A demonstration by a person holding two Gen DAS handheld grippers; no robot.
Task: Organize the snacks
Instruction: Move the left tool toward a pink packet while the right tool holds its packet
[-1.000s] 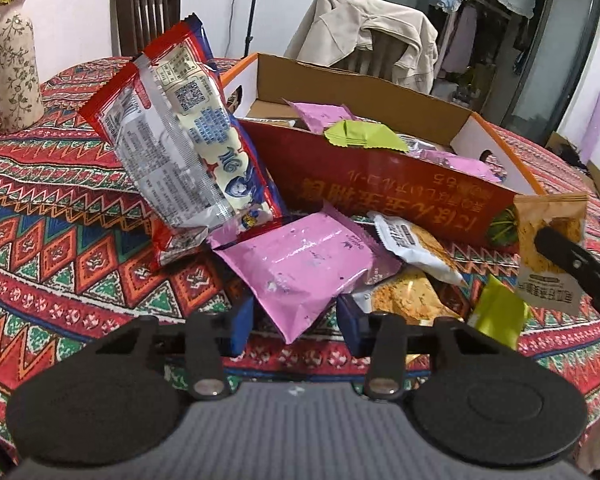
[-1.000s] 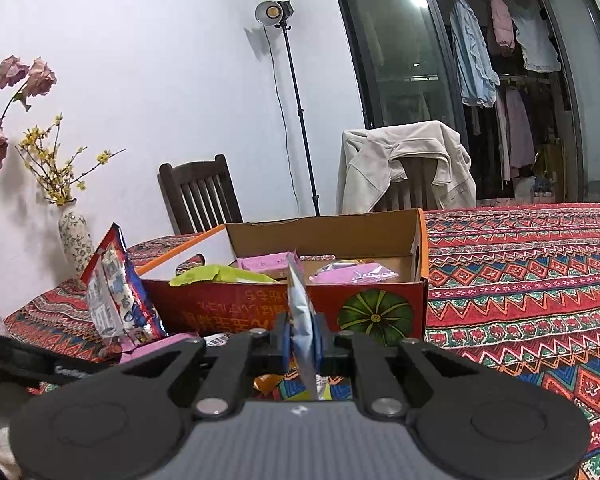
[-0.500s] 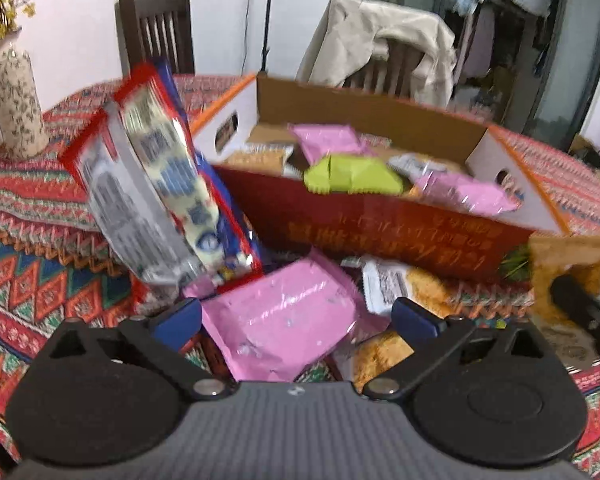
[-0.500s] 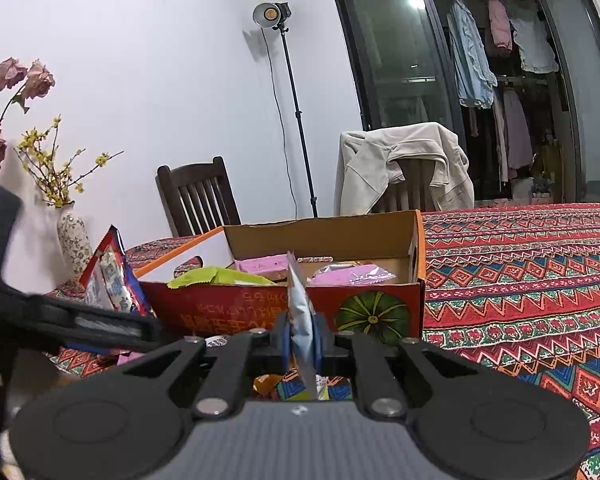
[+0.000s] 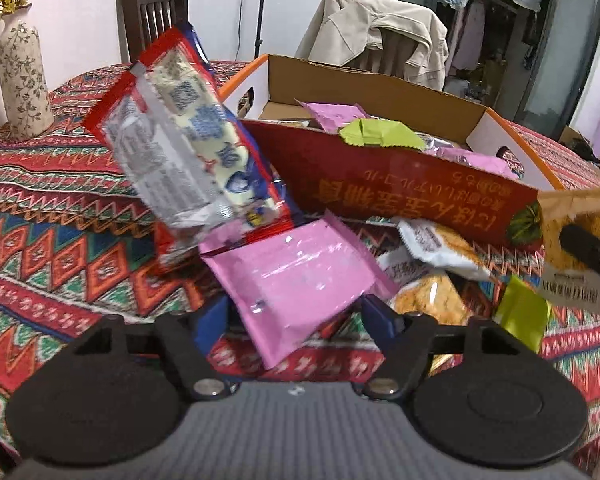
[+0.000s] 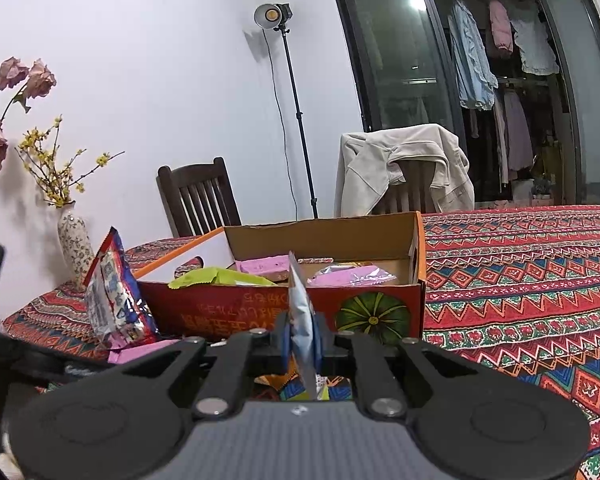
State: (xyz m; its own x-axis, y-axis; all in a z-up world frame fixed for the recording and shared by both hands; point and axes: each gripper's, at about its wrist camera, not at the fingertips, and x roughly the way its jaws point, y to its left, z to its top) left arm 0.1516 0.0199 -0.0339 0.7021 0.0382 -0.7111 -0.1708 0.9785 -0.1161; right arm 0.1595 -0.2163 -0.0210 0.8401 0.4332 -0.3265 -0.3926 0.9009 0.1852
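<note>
**Kid:** What is the left gripper doing?

**Me:** Its fingers are closing in on a pink snack pack. The pack lies between them on the bench, but they do not press it yet.

**Kid:** And the right gripper?

**Me:** Its fingers are squeezed tight on a thin silvery-blue packet. The packet stands on edge.

**Kid:** Where do the snacks go?

**Me:** See the red cardboard box at twelve o'clock from the pink pack? It has pink and green packs inside. A big red and blue bag leans at ten o'clock. More small packs lie at two o'clock, beside the box.
</note>
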